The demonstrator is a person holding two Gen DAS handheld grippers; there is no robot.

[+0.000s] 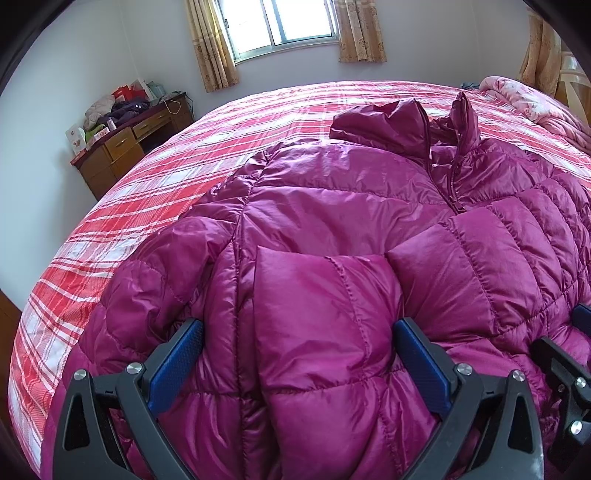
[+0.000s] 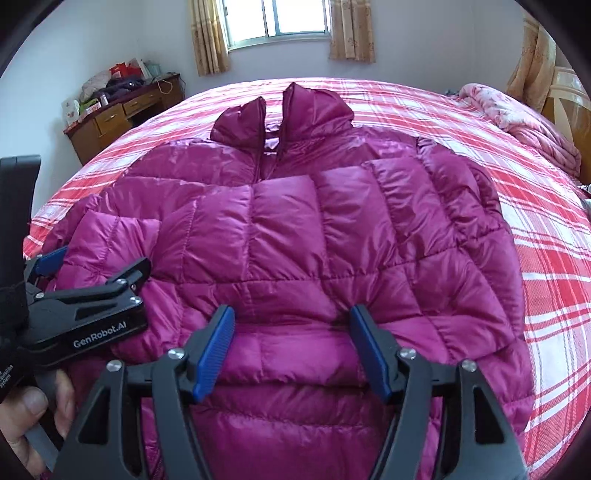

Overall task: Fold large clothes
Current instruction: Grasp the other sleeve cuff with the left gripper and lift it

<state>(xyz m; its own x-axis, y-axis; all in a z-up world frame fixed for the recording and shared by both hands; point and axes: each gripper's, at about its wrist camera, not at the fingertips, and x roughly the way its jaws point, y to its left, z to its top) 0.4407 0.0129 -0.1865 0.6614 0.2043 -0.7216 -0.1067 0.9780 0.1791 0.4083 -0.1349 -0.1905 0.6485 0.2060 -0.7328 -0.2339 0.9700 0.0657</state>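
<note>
While both sleeves already lie folded across its chest, the purple puffer jacket (image 2: 295, 229) rests face up on the red plaid bed (image 2: 546, 258), collar toward the window (image 2: 295, 18) and hem nearest the grippers. The left gripper (image 1: 295, 354) has its fingers (image 1: 177, 362) spread wide on either side of a puffy fold near the hem, pressing into the fabric but not pinching it. The right gripper (image 2: 291, 350) is likewise released, its fingers (image 2: 216, 347) straddling a bulge of the lower edge.

The likely step is taking the hem to fold it up toward the collar. To do it well, each gripper should close on the full thickness at the hem, both layers together, since this slick, air-filled fabric slips easily. Lifting both sides evenly and laying the hem down squarely should keep the tucked sleeves from sliding out.
</note>
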